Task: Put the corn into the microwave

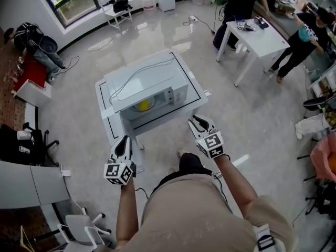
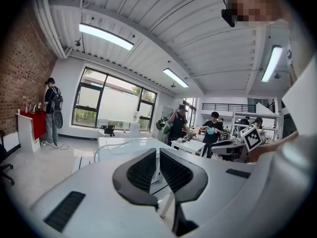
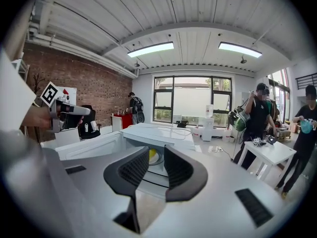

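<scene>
That yellow corn (image 1: 143, 105) already lies inside the open white boxy microwave (image 1: 149, 80) on the white worktop (image 1: 103, 100), so I'd draw the empty, narrowly parted right tool (image 1: 198, 121) and the pinched-together, empty left tool (image 1: 123, 140) straight back without nudging it.

The white boxy microwave (image 1: 142, 80) stands upright on its low stand, door open, dark cavity facing the person. Inside it lies the corn (image 1: 143, 106), a small bright-yellow lump low in the cavity, left of centre.
</scene>
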`<state>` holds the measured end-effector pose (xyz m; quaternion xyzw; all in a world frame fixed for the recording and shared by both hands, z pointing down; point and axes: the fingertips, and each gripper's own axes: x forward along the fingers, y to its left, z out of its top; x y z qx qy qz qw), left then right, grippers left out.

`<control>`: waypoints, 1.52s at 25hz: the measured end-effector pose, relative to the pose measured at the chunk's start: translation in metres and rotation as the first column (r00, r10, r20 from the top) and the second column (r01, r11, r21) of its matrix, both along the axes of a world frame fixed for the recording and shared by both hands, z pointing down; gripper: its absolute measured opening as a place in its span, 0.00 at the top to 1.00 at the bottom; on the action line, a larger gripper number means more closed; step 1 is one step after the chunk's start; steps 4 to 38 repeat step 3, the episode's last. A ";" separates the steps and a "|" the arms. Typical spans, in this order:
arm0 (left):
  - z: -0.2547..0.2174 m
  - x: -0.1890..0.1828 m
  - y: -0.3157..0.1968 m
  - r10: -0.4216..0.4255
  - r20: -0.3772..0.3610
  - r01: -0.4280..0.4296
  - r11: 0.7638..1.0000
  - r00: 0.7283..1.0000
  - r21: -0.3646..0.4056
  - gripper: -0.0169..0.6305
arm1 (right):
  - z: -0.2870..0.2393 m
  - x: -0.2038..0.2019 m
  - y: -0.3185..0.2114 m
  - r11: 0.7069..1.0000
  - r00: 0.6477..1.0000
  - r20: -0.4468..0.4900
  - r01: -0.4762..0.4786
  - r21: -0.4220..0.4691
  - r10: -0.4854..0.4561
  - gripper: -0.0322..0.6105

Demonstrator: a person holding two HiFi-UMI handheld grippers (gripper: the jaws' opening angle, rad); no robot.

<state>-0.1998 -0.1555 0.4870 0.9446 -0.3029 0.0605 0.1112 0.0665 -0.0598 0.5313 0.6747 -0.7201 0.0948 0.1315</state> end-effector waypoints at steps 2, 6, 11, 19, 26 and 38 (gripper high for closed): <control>0.002 -0.005 0.001 -0.010 0.005 0.010 1.000 1.000 -0.018 0.96 | 0.006 -0.012 -0.005 0.999 0.999 0.011 0.041 -0.022 -0.040 0.79; 0.003 -0.007 0.001 -0.015 0.008 0.016 1.000 1.000 -0.027 0.96 | 0.008 -0.018 -0.009 0.998 0.998 0.018 0.062 -0.030 -0.062 0.79; 0.003 -0.007 0.001 -0.015 0.008 0.016 1.000 1.000 -0.027 0.96 | 0.008 -0.018 -0.009 0.998 0.998 0.018 0.062 -0.030 -0.062 0.79; 0.003 -0.007 0.001 -0.015 0.008 0.016 1.000 1.000 -0.027 0.96 | 0.008 -0.018 -0.009 0.998 0.998 0.018 0.062 -0.030 -0.062 0.79; 0.003 -0.007 0.001 -0.015 0.008 0.016 1.000 1.000 -0.027 0.96 | 0.008 -0.018 -0.009 0.998 0.998 0.018 0.062 -0.030 -0.062 0.79; 0.003 -0.007 0.001 -0.015 0.008 0.016 1.000 1.000 -0.027 0.96 | 0.008 -0.018 -0.009 0.998 0.998 0.018 0.062 -0.030 -0.062 0.79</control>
